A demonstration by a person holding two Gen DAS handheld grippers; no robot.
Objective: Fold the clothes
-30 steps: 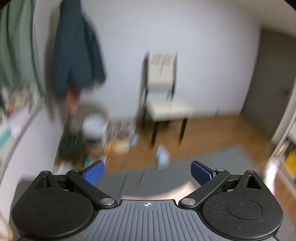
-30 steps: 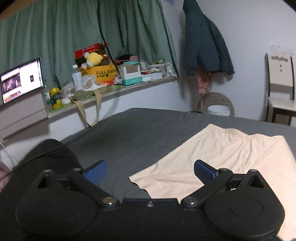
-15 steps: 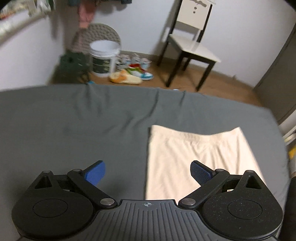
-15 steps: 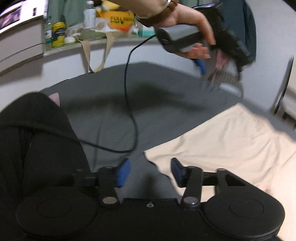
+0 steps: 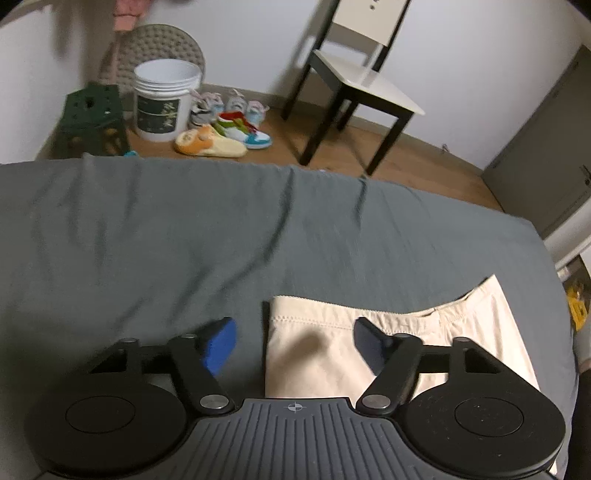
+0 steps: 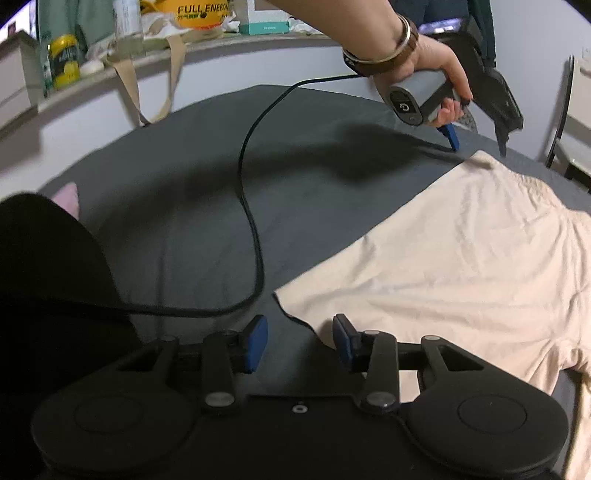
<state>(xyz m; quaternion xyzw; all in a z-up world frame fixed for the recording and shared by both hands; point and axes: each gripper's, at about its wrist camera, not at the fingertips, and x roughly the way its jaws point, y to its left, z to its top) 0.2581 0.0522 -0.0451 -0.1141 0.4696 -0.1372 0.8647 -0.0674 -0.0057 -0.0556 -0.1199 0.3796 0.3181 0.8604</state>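
Fingers (image 5: 221,343) of our left gripper (image 5: 293,341) stand apart, straddling a corner of the cream garment (image 5: 388,339); our right gripper (image 6: 300,341) is parted too, at another corner low in its frame. We see the garment (image 6: 461,258) spread flat on the grey bedsheet (image 5: 184,240), faintly wrinkled, with a stitched hem. Upper left of the right view, a yellow box (image 6: 201,14) reads "FULL ENERG…". Beyond the bed, a white bucket (image 5: 164,101) carries an unreadable label.
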